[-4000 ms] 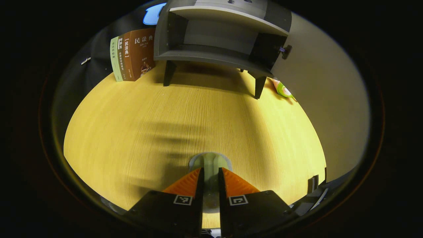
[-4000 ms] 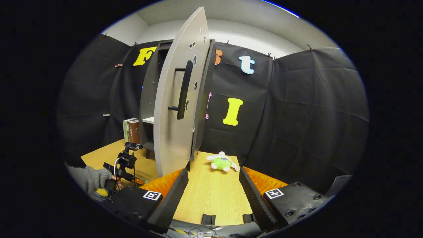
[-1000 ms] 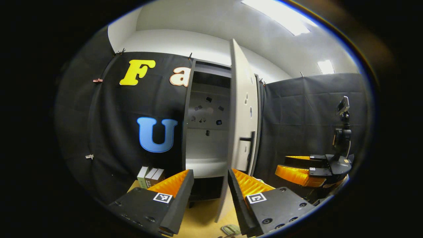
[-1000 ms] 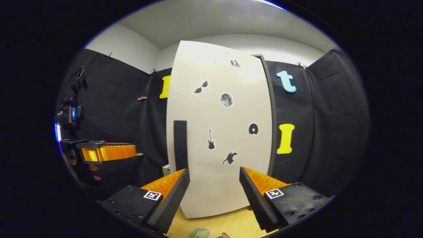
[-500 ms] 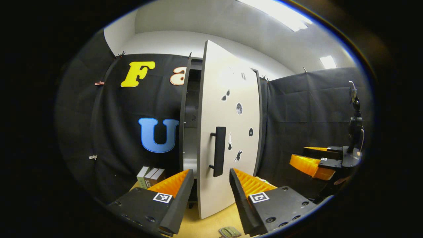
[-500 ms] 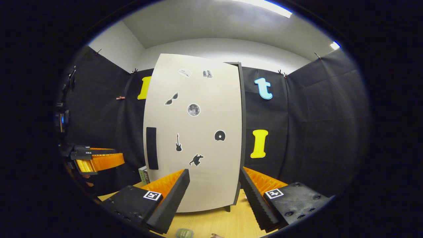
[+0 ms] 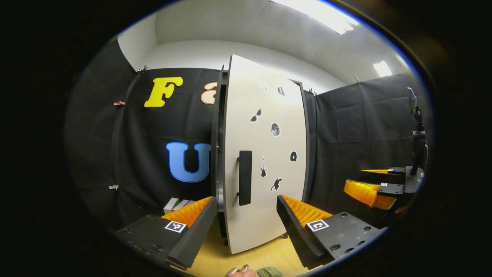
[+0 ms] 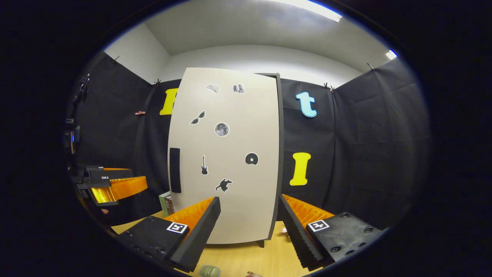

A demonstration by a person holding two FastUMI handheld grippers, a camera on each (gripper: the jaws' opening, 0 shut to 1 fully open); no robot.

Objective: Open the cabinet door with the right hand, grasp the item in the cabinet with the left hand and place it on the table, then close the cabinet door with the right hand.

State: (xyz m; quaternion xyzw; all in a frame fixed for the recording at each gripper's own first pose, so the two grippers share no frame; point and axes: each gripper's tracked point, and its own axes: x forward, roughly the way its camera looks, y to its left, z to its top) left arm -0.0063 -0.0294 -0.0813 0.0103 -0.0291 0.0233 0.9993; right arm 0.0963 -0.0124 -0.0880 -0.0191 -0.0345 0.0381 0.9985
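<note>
Since half a second earlier the cabinet door [image 7: 265, 154] had swung nearly shut, leaving a thin dark gap at its handle [image 7: 245, 177] side. Straight ahead of the left gripper [image 7: 246, 209], whose jaws stood wide apart and empty, rose the door; the right gripper [image 8: 249, 209], jaws likewise parted and empty, faced it too. Just below the jaws, a small pale green item [image 7: 270, 272] lay on the table [image 7: 215, 261]
</note>
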